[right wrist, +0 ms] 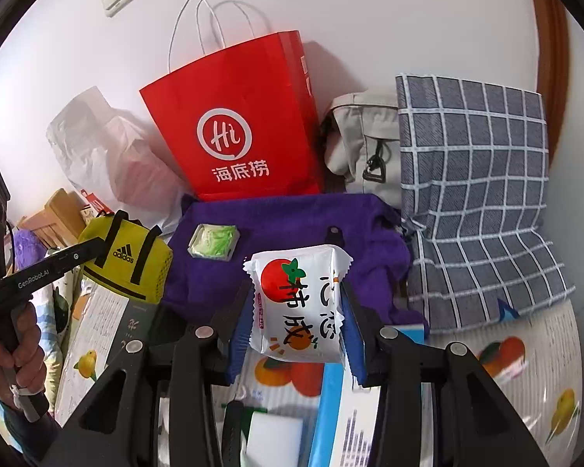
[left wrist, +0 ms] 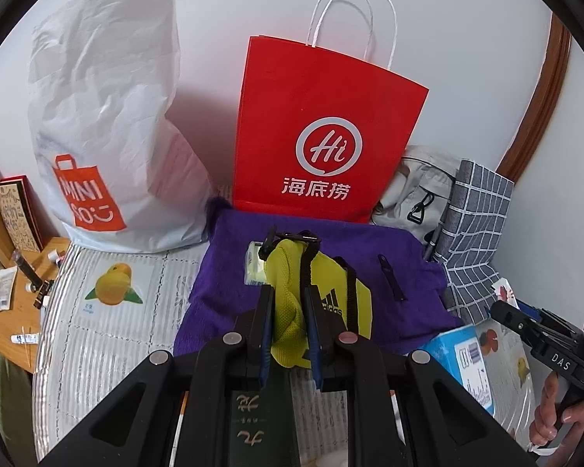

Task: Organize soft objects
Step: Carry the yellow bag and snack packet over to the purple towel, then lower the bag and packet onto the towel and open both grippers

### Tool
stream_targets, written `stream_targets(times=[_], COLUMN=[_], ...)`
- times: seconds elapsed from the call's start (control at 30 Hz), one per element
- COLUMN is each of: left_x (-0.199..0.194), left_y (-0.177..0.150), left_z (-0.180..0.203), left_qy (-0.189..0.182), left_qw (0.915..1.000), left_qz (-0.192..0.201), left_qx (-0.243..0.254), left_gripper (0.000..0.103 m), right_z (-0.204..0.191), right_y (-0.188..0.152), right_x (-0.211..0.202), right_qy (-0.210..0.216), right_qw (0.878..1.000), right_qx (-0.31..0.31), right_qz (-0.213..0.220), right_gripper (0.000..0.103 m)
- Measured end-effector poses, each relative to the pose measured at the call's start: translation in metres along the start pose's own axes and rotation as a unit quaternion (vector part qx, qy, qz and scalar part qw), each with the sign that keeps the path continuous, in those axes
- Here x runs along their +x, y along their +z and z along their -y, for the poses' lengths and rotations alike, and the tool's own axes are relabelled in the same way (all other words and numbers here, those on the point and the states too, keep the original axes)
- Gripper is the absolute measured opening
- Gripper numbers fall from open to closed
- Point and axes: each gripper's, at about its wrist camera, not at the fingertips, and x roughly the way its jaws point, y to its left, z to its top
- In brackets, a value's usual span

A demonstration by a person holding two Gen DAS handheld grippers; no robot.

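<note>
So, left gripper [left wrist: 288, 327]: its jaws were squeezed tight on the yellow bag [left wrist: 292, 311], pinching a fold of its cloth.
Yellow bag: it was a small, soft mesh bag with black straps, held up over the purple towel [left wrist: 370, 268].
How the bag should handle: it looked light and floppy, so it would likely droop; the bunched cloth seemed the best spot to pinch.
Right gripper [right wrist: 298, 321]: its jaws stood partly apart and pressed on the 2 sides of the tissue pack [right wrist: 298, 303].
Tissue pack: it was white and puffy, with a red fruit picture and zigzag ends, held in the air above the bed mat [right wrist: 525, 350].
How the pack should handle: it looked light and squashy, and its shiny wrap might slip, so the wide middle seemed the best hold.
Purple towel: it was fuzzy and lay flat, with a small green packet [right wrist: 213, 241] on it.
Red paper bag [left wrist: 323, 124]: it was stiff, stood upright at the wall behind the towel, and had white string handles.
Checked pillow [right wrist: 475, 194]: it was grey, soft and plump, and leaned beside the towel.
</note>
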Motion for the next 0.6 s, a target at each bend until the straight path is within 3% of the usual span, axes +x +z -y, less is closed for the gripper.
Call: stream_targets(times=[0.37,0.6], left_x=[0.038,0.075], left_y=[0.013,0.008], left_z=[-0.013,-0.024], left_qy=[0.010,0.018], left_qw=[0.9990,0.9970], left_qz=[-0.023,-0.054], left_qx=[-0.036,-0.052], left_gripper=[0.015,0.015], right_z=[-0.002,0.013], right_y=[0.032,0.027], right_x=[0.045,0.082], right_qy=[0.017,0.017], right_qw=[0.999,0.997], right_qx=[-0.034,-0.037], right_qz=[-0.023,-0.066], right_gripper=[0.042,0.042])
